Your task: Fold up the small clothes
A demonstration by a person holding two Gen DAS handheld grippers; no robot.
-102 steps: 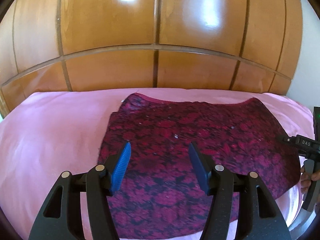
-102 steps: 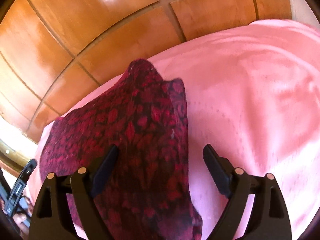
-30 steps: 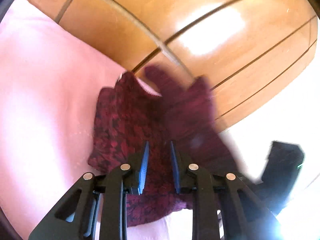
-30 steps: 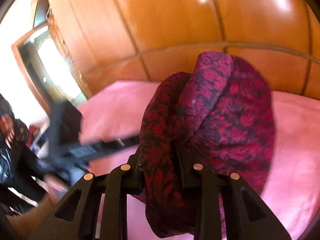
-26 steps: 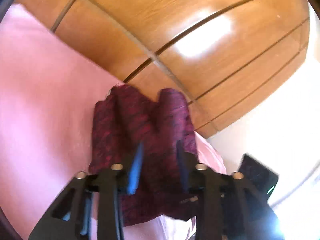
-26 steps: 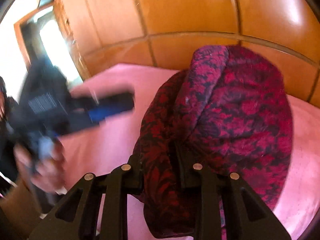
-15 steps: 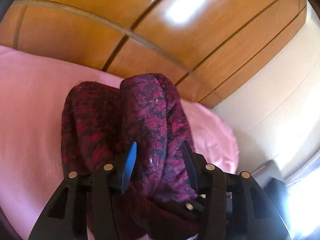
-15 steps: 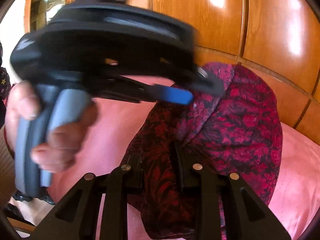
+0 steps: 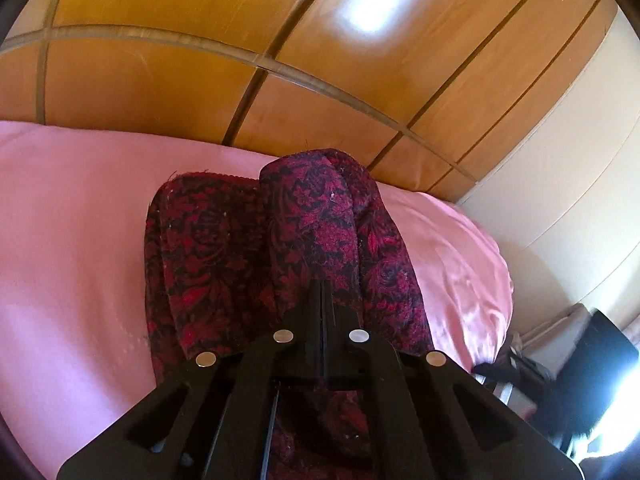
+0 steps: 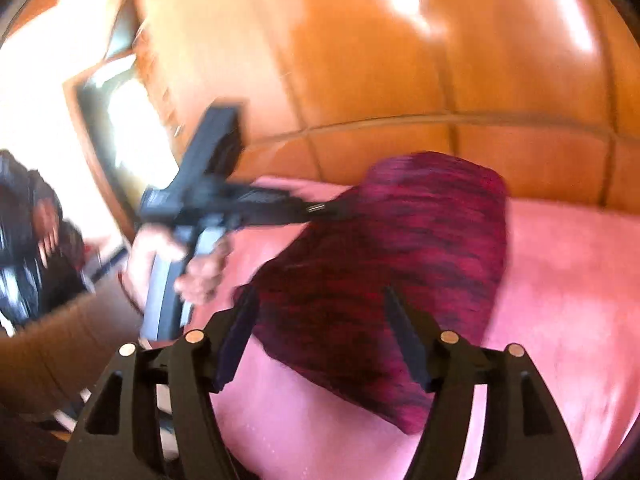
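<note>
A dark red floral garment (image 9: 248, 256) lies folded and bunched on the pink bed sheet (image 9: 68, 240). My left gripper (image 9: 322, 292) is shut on a raised fold of the garment and holds it up. In the right wrist view, which is blurred, the garment (image 10: 392, 264) hangs from the left gripper (image 10: 320, 208) over the sheet (image 10: 568, 280). My right gripper (image 10: 320, 320) is open and empty, its fingers apart on either side of the garment's near edge.
A glossy wooden headboard (image 9: 240, 40) rises behind the bed. A cream wall (image 9: 560, 160) and dark items on the floor (image 9: 580, 380) are at the right. In the right wrist view a hand (image 10: 200, 264) holds the left gripper's handle, with a bright doorway (image 10: 132, 120) behind.
My left gripper has closed on the garment's fold. My right gripper has opened and let the garment go, and has pulled back from it.
</note>
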